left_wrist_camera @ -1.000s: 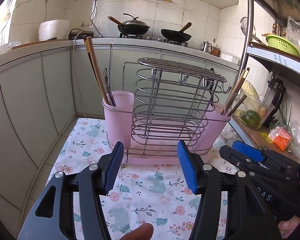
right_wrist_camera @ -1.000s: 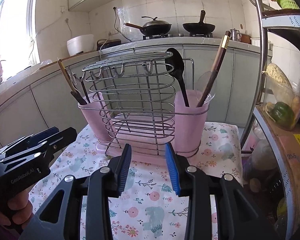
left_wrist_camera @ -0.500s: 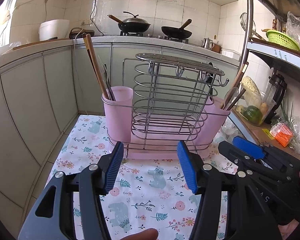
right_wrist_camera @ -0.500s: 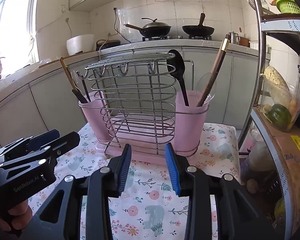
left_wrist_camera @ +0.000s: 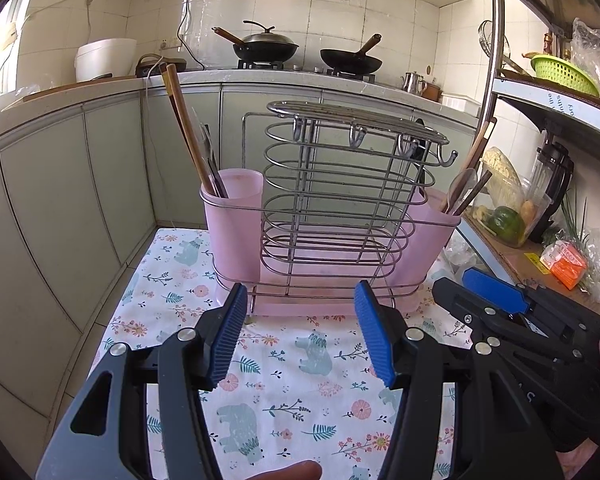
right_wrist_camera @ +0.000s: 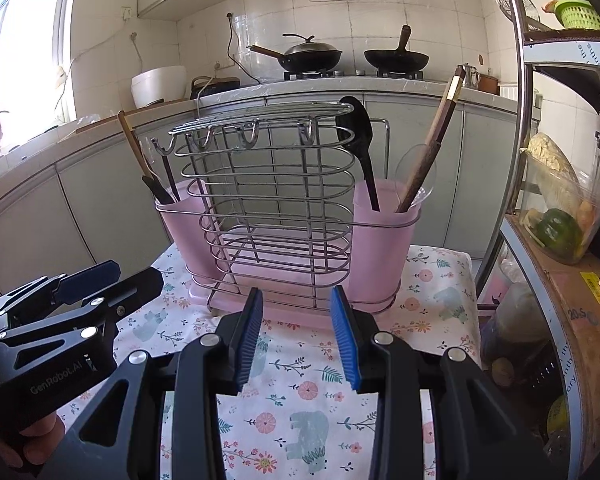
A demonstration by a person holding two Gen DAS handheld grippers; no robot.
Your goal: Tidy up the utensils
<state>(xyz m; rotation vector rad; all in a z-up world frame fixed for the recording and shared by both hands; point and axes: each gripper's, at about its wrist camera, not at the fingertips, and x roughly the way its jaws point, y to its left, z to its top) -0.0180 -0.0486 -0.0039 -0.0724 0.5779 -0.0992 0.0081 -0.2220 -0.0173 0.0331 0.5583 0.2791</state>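
A wire utensil rack [left_wrist_camera: 340, 200] with two pink cups stands on a flowered cloth [left_wrist_camera: 284, 376]. The left pink cup [left_wrist_camera: 232, 224] holds brown chopsticks [left_wrist_camera: 180, 124] and dark utensils. The right pink cup [right_wrist_camera: 384, 236] holds a black ladle [right_wrist_camera: 358, 148], a clear spoon [right_wrist_camera: 416, 172] and a brown-handled utensil [right_wrist_camera: 432, 140]. My left gripper [left_wrist_camera: 300, 336] is open and empty, just in front of the rack's base. My right gripper [right_wrist_camera: 298, 336] is open and empty, also in front of the base. Each gripper shows in the other's view: the left one [right_wrist_camera: 72, 312] and the right one [left_wrist_camera: 508, 320].
Grey kitchen cabinets [left_wrist_camera: 60, 184] run behind and to the left. Two woks [left_wrist_camera: 266, 46] sit on the stove at the back. A metal shelf [right_wrist_camera: 548, 240] with vegetables in a clear box [right_wrist_camera: 560, 216] stands close on the right, with a green basket [left_wrist_camera: 564, 74] on top.
Both grippers have drawn back slightly from the rack, which looks a little smaller and farther. Both stay open and empty. The utensils in the cups have not moved.
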